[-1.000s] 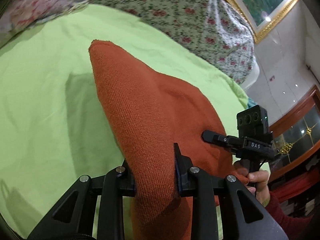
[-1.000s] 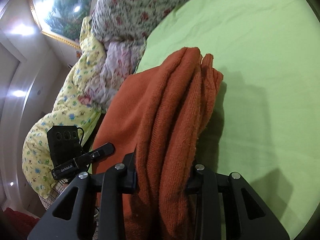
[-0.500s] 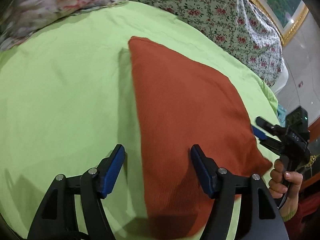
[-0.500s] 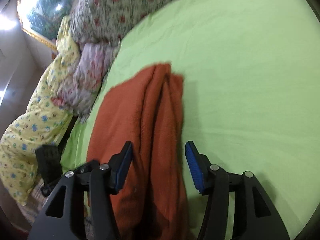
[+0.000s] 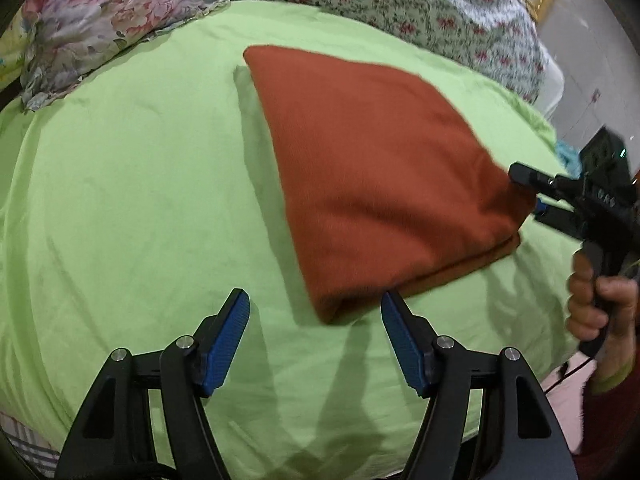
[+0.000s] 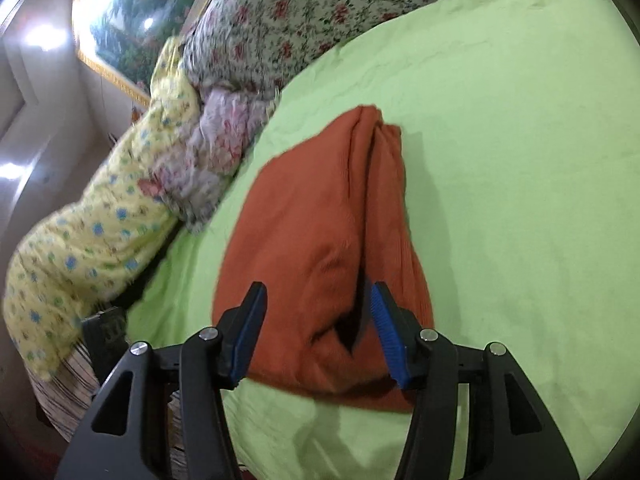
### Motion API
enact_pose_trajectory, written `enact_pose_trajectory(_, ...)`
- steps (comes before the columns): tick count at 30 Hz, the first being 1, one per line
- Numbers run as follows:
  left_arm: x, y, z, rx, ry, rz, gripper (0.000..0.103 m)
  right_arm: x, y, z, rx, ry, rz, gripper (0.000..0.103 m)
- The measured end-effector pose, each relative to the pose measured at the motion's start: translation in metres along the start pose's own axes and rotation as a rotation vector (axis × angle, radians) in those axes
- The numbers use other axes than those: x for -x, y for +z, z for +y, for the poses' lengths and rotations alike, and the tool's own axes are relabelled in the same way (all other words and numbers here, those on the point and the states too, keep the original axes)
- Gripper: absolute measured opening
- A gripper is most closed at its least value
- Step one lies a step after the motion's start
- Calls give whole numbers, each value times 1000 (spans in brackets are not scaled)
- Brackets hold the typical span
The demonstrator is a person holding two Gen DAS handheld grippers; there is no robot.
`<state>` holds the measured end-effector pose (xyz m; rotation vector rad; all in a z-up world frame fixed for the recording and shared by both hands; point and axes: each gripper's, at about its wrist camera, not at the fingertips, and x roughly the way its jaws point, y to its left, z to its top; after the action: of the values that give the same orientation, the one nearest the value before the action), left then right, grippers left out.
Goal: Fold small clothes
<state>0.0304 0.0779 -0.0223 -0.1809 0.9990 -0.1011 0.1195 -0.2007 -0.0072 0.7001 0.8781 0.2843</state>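
Observation:
A folded rust-orange knit garment (image 5: 372, 168) lies flat on the green bedsheet (image 5: 132, 184). My left gripper (image 5: 316, 312) is open and empty, its blue pads just short of the garment's near corner. In the right wrist view the garment (image 6: 316, 232) shows its stacked layers. My right gripper (image 6: 316, 304) is open, its fingers on either side of the garment's near end, the right pad by a gap between layers. The right gripper also shows in the left wrist view (image 5: 532, 196), at the garment's right corner.
Floral quilts (image 5: 96, 20) and a flowered pillow (image 5: 400, 4) are piled along the bed's far edge. A yellow flowered quilt (image 6: 92, 240) lies at the left in the right wrist view. The bed's edge drops off at the bottom left (image 6: 72, 392). A framed picture (image 6: 132, 12) hangs on the wall.
Both grippers were shut on the garment and held it up; they opened and let it down onto the sheet. Both have since drawn back a little, the left one clear of the cloth.

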Motion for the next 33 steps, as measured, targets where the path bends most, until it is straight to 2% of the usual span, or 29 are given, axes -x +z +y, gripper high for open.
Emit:
enact_pose_trajectory(4,-5,5,-4,8,66,-42,66,-7,-7,4,55,-57,28,55)
enact_pose_trajectory(5,-7,9,-3,13,76,-47,63,-8,-8,5,66,-65,31,55)
enact_pose_trajectory(6,-7,10,-4,14,89,-57,53,-9,-9,7,86,-81,35,52)
enact_pose_trajectory(7,-8,10,-8,1,104,-65,43,-11,-9,9,99,-98,38,39)
enact_pose_trajectory(8,-9,10,-13,-12,112,-72,36,-12,-10,9,110,-117,44,32)
enact_pose_trajectory(9,-10,12,-15,-22,114,-77,20,-13,-10,7,114,-128,54,17)
enact_pose_trajectory(10,-9,9,-22,-38,120,-83,13,-14,-11,5,109,-122,66,11)
enact_pose_trajectory(12,-4,6,-29,-63,167,-108,10,-13,-11,3,108,-125,68,8)
enact_pose_trajectory(15,0,2,-35,-91,173,-121,9,12,-6,13,135,-91,1,5)
enact_pose_trajectory(17,-8,-4,-40,-127,191,-91,9,24,-6,12,166,-127,-20,5)
enact_pose_trajectory(21,-12,-10,-49,-173,238,-92,9,2,-22,-24,117,-200,55,5)
enact_pose_trajectory(25,-9,-9,-42,-164,204,-65,11,0,-27,-35,57,-161,44,7)
enact_pose_trajectory(28,-8,-5,-38,-160,194,-43,17,5,-26,-32,64,-172,64,9)
enact_pose_trajectory(33,16,-8,-31,-181,117,-25,22,19,-23,-29,40,-201,61,11)
